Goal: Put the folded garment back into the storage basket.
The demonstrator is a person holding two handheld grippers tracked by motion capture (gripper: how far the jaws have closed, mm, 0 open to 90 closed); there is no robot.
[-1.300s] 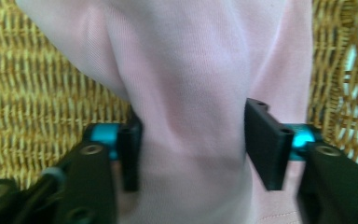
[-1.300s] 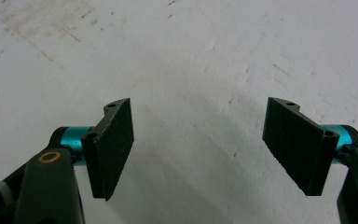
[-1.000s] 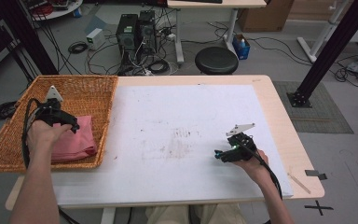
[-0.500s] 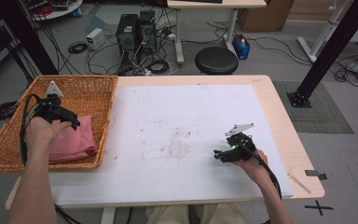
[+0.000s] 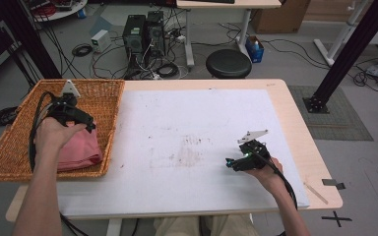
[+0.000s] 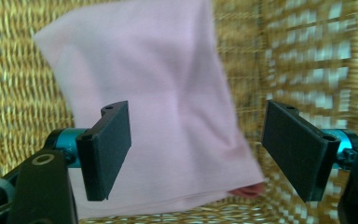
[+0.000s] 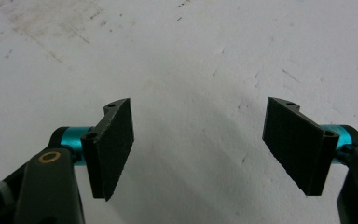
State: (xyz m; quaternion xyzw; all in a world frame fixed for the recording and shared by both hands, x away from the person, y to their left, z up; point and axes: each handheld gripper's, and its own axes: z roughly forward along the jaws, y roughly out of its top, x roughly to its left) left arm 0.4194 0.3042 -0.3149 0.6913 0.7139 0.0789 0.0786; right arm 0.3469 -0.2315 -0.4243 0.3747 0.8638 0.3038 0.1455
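A folded pink cloth (image 5: 78, 150) lies in the near right part of a wicker basket (image 5: 10, 147) at the table's left edge. My left gripper (image 5: 86, 123) hovers just over the cloth's far end, open. In the left gripper view the cloth (image 6: 158, 84) spreads out beyond the left gripper (image 6: 200, 149), whose jaws stand wide apart with nothing between them. The basket wall (image 6: 18, 93) shows woven behind it. My right gripper (image 5: 231, 163) rests low over the white table top (image 5: 187, 113) at the near right. That right gripper (image 7: 200, 149) is open and empty above the scuffed surface.
The white sheet on the table carries faint smudges (image 5: 187, 152) at its middle. The table's bare wooden edge (image 5: 320, 172) runs along the right. Beyond the far edge stand a black stool (image 5: 229, 63) and computer towers (image 5: 145, 29) among floor cables.
My left gripper has shifted slightly toward the far side over the cloth, staying open. The right gripper has barely moved.
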